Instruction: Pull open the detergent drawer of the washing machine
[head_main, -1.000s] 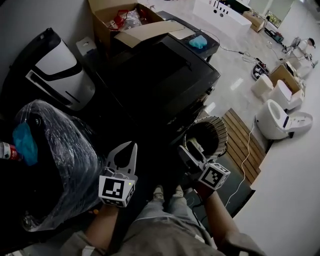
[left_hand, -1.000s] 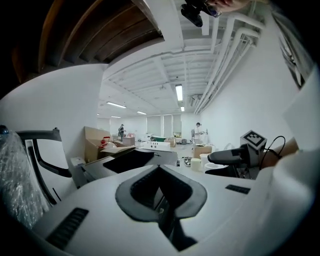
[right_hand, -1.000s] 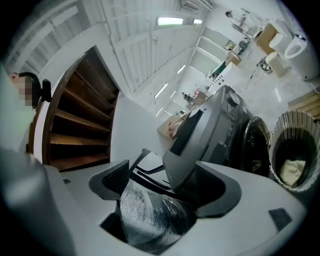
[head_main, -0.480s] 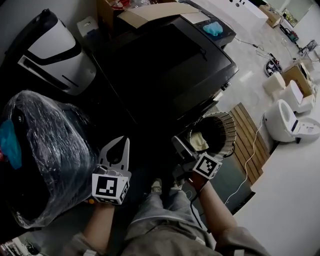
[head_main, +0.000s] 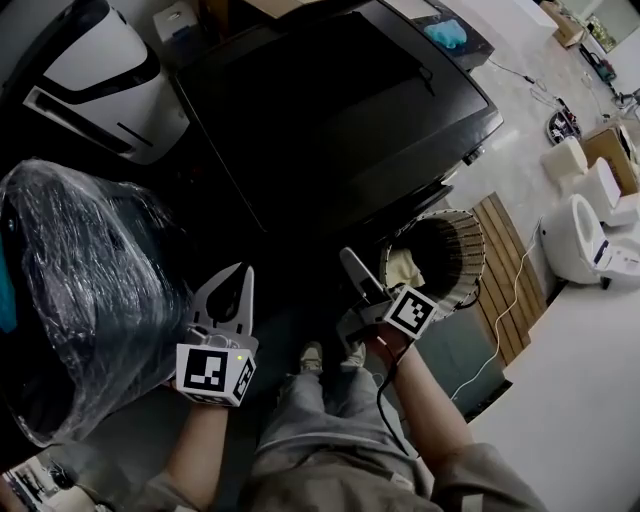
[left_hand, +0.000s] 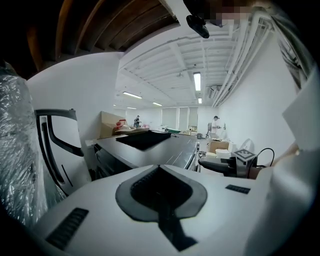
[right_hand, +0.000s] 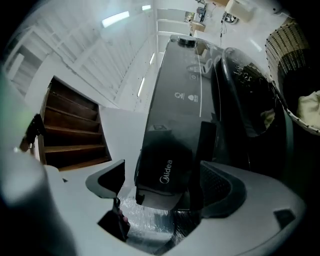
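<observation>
Spreading its empty jaws wider, the right tool (right_hand: 161, 180) faces the detergent drawer (right_hand: 167, 152).

Head view: washing machine (head_main: 340, 110) front lost in shadow; plastic-wrapped bundle (head_main: 90, 290), nine o'clock, cropped by the edge.

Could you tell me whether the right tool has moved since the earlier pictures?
Yes. The right tool has dropped closer to the washing machine; its jaws have just been opening, with nothing between them.
</observation>
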